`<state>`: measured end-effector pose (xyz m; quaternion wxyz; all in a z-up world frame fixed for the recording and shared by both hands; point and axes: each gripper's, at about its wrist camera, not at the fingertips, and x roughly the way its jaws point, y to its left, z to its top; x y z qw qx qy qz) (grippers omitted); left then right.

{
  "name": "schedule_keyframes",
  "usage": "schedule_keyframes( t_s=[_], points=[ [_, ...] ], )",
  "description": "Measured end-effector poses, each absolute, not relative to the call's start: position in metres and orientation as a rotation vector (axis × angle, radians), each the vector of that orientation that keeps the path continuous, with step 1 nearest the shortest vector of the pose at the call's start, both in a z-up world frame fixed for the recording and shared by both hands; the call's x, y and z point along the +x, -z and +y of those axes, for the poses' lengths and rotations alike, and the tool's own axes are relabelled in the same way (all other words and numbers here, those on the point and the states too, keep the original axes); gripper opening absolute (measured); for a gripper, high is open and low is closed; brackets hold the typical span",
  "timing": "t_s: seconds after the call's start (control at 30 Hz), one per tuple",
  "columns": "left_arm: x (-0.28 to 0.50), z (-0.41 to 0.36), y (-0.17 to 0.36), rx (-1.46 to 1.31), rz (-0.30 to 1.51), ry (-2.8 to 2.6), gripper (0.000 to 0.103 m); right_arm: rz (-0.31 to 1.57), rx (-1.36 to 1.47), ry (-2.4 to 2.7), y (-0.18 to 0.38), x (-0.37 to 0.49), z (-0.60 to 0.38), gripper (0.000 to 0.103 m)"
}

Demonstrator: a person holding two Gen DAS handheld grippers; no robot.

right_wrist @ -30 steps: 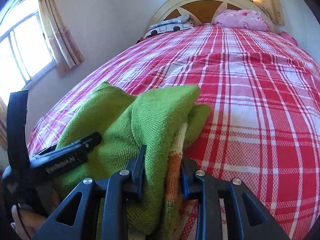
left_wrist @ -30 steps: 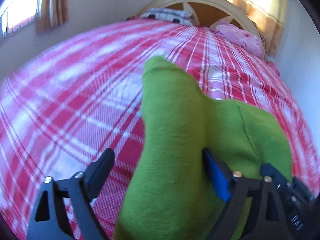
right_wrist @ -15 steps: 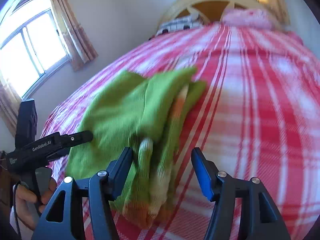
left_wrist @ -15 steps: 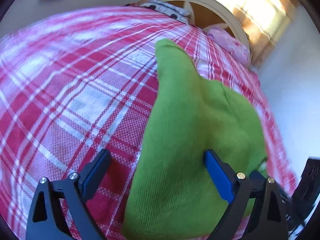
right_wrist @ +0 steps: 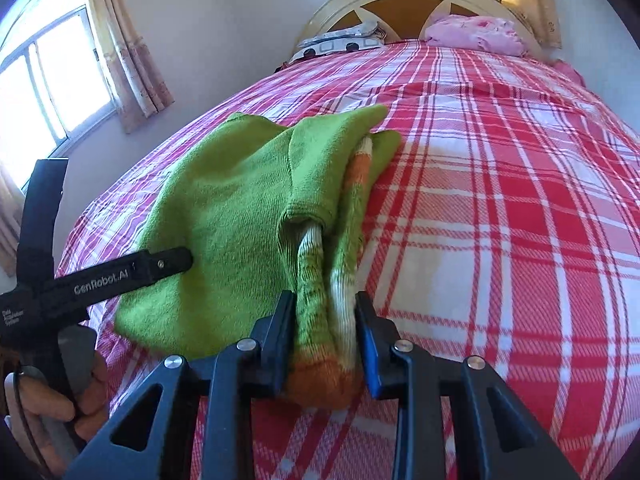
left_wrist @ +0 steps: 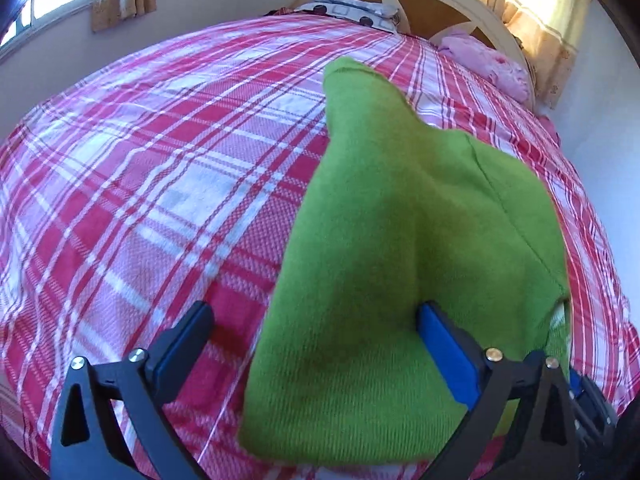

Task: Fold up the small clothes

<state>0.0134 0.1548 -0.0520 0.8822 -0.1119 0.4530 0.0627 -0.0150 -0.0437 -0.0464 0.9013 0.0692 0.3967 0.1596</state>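
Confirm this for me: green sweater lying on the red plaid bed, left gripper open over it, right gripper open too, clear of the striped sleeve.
Not quite. In the right wrist view the right gripper is shut on the striped sleeve, not clear of it. The rest holds: the green sweater lies on the red plaid bed, and the left gripper is open over it.

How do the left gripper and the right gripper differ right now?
The left gripper has its jaws spread wide over the green sweater; the right gripper has its jaws closed on the sweater's striped cuff. The left sits over plain green knit, the right at the orange-edged end. Both have black frames and blue pads.
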Motion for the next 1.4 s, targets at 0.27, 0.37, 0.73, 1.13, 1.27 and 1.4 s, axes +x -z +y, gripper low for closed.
schedule_keyframes(
  t_s=[0.27, 0.37, 0.73, 1.13, 1.27, 1.4],
  points=[
    [-0.008, 0.135, 0.032, -0.099, 0.869, -0.128, 0.103, 0.755, 0.204, -0.282, 0.029, -0.05, -0.057, 0.031],
    [-0.02, 0.133, 0.026, -0.114, 0.843, -0.119, 0.103, 0.691, 0.153, -0.23, 0.015, -0.07, -0.056, 0.032],
    [-0.07, 0.125, 0.024, -0.052, 0.794, -0.129, 0.103, 0.625, 0.135, -0.161, -0.003, -0.116, -0.052, 0.055],
    [-0.108, 0.116, 0.056, -0.062, 0.905, -0.082, 0.103, 0.773, 0.012, -0.088, 0.018, -0.147, -0.033, 0.06],
    [-0.129, 0.114, 0.051, -0.024, 0.874, -0.089, 0.103, 0.779, 0.01, -0.08, 0.016, -0.16, -0.033, 0.06],
    [-0.148, 0.113, 0.043, 0.011, 0.833, -0.1, 0.103, 0.754, 0.0, -0.084, 0.005, -0.176, -0.029, 0.06]
  ],
)
